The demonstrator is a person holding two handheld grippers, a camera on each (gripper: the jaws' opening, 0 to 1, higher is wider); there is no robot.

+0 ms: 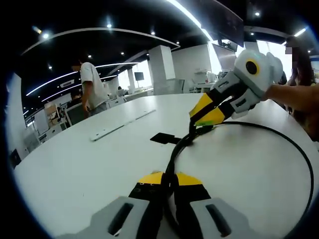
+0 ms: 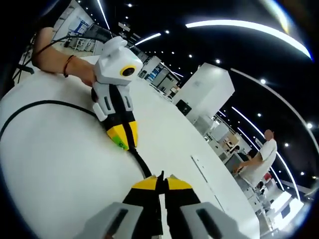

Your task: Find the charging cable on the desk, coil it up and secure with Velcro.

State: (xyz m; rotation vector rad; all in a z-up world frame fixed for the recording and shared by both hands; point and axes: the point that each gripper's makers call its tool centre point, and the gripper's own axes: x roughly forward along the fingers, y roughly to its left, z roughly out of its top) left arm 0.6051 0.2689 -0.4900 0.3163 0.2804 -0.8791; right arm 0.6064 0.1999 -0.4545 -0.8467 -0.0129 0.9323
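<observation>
A black charging cable [image 1: 178,147] lies on the white desk [image 1: 75,164] and sweeps out in a wide loop [image 1: 308,169] to the right. My left gripper [image 1: 169,178] is shut on the cable at the bottom of the left gripper view. A short way further along, my right gripper [image 1: 200,119] comes in from the right, also shut on the cable. In the right gripper view, my right gripper [image 2: 160,180] pinches the cable [image 2: 140,160], and the left gripper [image 2: 123,141] holds it just ahead. A black Velcro strap [image 1: 164,138] lies flat on the desk beside the cable.
A long white strip [image 1: 122,125] lies on the desk beyond the strap. A person in a white shirt [image 1: 92,85] stands past the desk's far edge among office desks and pillars. The forearm [image 1: 294,97] holding the right gripper reaches in over the desk.
</observation>
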